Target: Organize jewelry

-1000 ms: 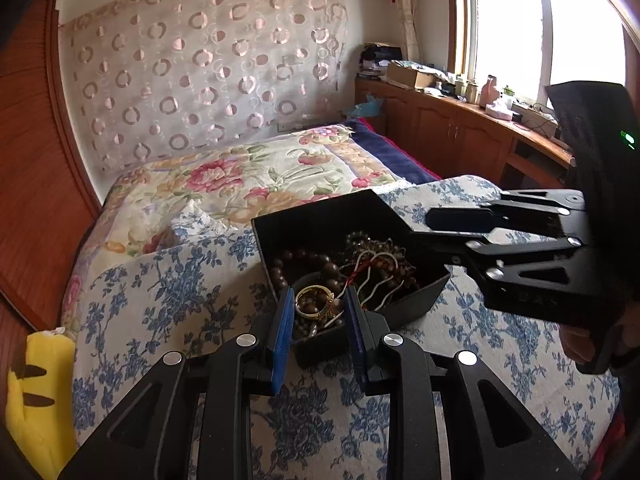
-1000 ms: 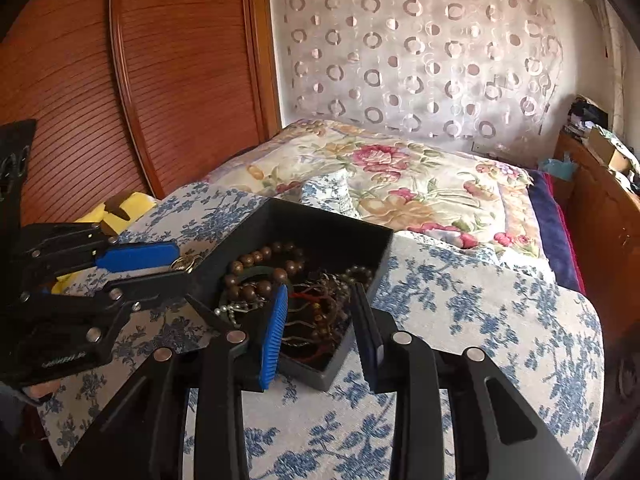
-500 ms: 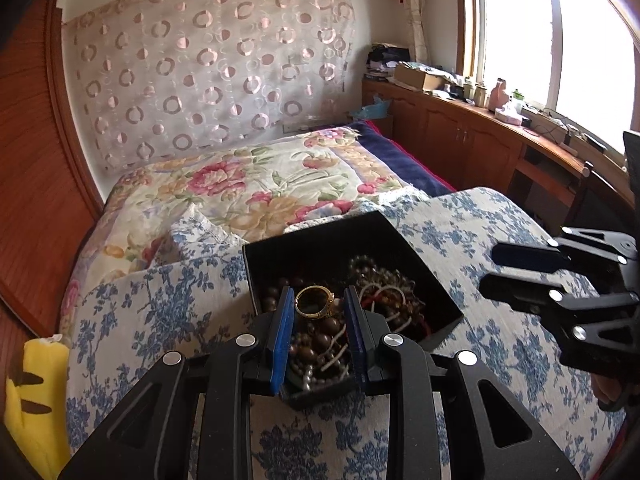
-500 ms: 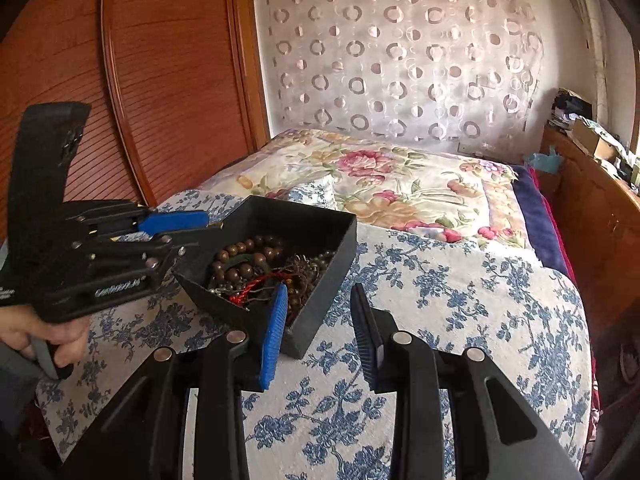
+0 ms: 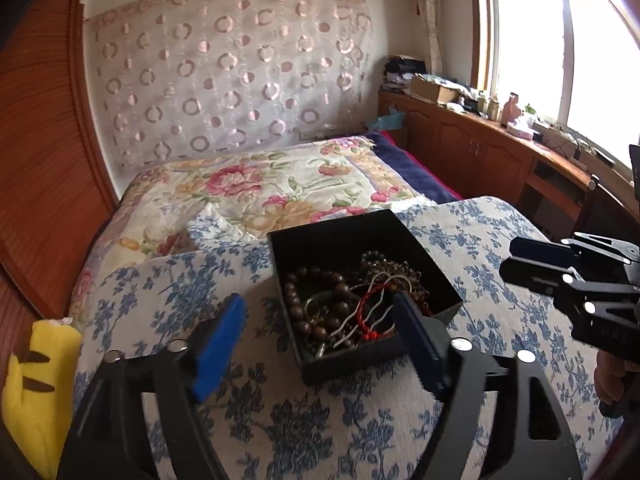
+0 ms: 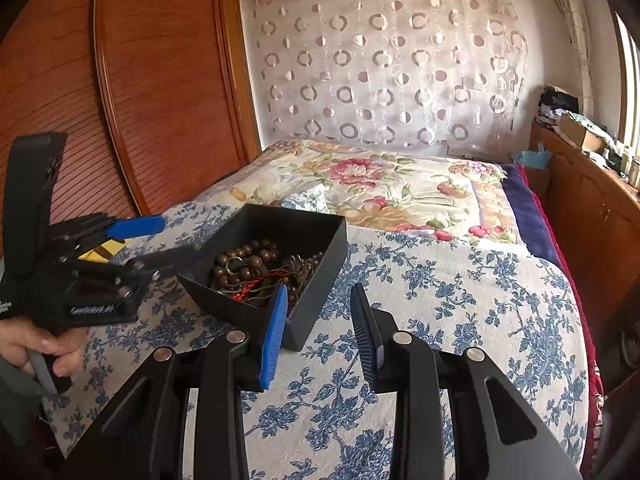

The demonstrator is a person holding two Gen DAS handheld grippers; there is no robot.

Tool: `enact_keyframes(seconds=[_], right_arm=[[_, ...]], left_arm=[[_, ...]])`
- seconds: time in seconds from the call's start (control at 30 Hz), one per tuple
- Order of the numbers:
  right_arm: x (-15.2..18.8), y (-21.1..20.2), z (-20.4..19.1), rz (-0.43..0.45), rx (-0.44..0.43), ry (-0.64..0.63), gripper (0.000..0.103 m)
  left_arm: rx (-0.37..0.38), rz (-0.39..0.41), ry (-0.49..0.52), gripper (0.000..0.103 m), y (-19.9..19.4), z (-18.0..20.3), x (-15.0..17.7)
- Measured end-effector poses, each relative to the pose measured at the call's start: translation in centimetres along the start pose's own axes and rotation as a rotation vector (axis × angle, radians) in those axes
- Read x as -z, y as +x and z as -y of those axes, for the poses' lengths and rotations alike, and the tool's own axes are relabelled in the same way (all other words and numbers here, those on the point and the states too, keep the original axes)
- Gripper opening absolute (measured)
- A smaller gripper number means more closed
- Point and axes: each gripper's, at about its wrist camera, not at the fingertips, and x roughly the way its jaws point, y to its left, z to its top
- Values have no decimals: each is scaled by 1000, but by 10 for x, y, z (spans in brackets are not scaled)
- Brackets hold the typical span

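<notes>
Gold ring let go – left gripper's jaws now spread over the box

On the left, the left gripper (image 5: 320, 344), which pinched a gold ring half a second ago, has its jaws spread wide and empty; the thin gold ring (image 6: 234, 263) lies on the dark wooden bead bracelets (image 5: 316, 304) inside the open black rectangular box (image 5: 352, 232) on the blue-flowered bedspread (image 5: 480, 232), among red cord and pale chains – one piece sorted, I judge. To the right, the right gripper (image 6: 318, 330) hangs near the box's corner, jaws apart, holding nothing.

open black box (image 5: 362, 240) on the blue-flowered cloth, holding tangled brown bead strands (image 5: 316, 308), red cord (image 5: 366, 312), gold ring (image 6: 234, 264).
</notes>
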Motion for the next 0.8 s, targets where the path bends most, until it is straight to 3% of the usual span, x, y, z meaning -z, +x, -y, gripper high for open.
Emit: enact_keyframes(seconds=[0.03,0.23,0.43,0.67,0.8], right_arm=[[0,-2,-1,6,0,3,35],[-1,-22,-11,59,8,19,49],[0,-41,-19,104,47,35,61],[7,-61,-26,156,123,35,98],[15,-69,-29,162,176,42,101]], left_arm=[[-10,13,-5,84,-8,-1,3],[-30,43,-29,95,-39,-7,17],[-44,74,-69,95,-65,-14,24],[-72,100,-86,95,-85,-16,33],[-78,107,-98,95,-94,-17,36]])
